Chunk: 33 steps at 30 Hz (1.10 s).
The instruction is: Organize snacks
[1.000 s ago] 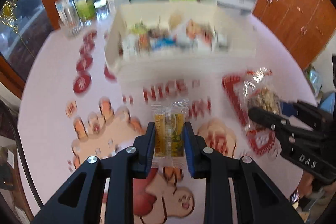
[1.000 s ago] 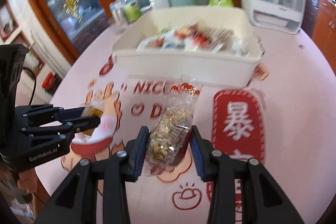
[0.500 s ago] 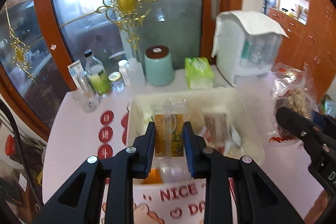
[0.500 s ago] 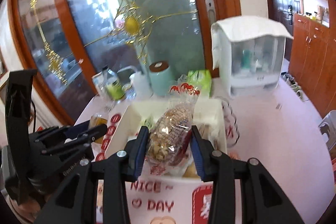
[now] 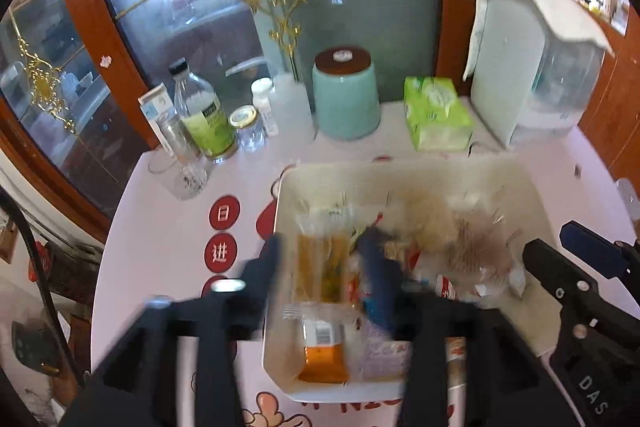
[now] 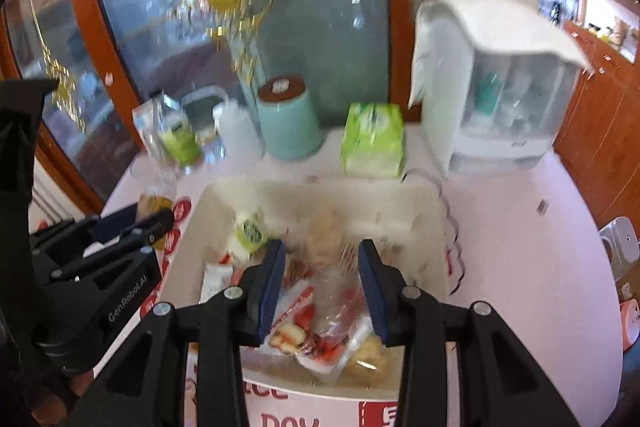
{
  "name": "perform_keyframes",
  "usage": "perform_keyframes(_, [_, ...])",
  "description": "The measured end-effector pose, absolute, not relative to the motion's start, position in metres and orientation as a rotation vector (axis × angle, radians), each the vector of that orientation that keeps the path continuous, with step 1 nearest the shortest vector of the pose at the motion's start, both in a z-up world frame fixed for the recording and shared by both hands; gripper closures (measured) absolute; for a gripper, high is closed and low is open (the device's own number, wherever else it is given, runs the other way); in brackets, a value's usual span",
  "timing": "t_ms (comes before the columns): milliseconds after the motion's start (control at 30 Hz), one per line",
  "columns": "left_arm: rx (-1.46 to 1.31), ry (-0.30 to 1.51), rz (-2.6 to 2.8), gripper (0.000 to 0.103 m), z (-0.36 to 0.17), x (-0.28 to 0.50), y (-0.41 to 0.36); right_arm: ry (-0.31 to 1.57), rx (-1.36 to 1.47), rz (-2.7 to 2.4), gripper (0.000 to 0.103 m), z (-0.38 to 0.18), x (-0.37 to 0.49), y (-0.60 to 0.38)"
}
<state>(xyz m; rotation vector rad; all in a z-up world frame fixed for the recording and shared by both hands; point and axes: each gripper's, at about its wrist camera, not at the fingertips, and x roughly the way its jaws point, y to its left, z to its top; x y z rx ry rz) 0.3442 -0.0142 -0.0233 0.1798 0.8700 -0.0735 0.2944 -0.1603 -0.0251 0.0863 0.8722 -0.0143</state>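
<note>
Left gripper: the left gripper [image 5: 322,251] has just been opening its jaws over the white bin [image 5: 400,175]; they stand well apart and grip nothing.
Yellow packet: the yellow snack packet [image 5: 320,267] sits between those open jaws, upright and blurred, with both pads clear of it (whether it has landed I cannot tell). It is over the bin's 9 o'clock side, with an orange packet [image 5: 322,359] at its 6 o'clock.
Right gripper: the right gripper [image 6: 322,267] is closed narrowly on the nut snack bag [image 6: 326,247], whose clear film fills the gap between the pads. It hangs over the middle of the bin.
Handling, yellow packet: light, flat and fairly stiff, with a slick wrapper. I judge it best pinched across its narrow width near mid-length.
Handling, nut bag: soft, crinkly film around a lumpy, loose filling that probably shifts. A hold on the bulging body looks safer than on the loose top, with light pressure so the contents don't crush.
Bin contents: already a jumble of wrapped snacks, so a dropped item should land softly.
Surroundings: the teal canister [image 5: 346,99] is at the bin's 12 o'clock and the green tissue pack [image 5: 436,115] at about 1 o'clock.
</note>
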Motion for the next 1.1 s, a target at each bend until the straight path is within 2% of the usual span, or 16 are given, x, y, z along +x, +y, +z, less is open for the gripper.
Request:
perform_keyframes(33, [0.187,0.863,-0.062,0.014,-0.026,0.343,-0.013,0.882,0.082,-0.016,0.062,-0.029,0.295,-0.160])
perform_keyframes(67, [0.193,0.850,-0.054,0.011,-0.027,0.340,-0.012,0.890,0.078,-0.020,0.061,-0.034,0.294,-0.159])
perform_keyframes(200, [0.222,0.847,-0.056,0.011,-0.031,0.333,-0.013,0.910,0.089,-0.025,0.054,-0.044,0.289,-0.160])
perform_keyframes(1100, [0.111,0.847,-0.105,0.010,-0.025,0.216,-0.009,0.884,0.066,-0.070,0.054,-0.040,0.181,-0.167])
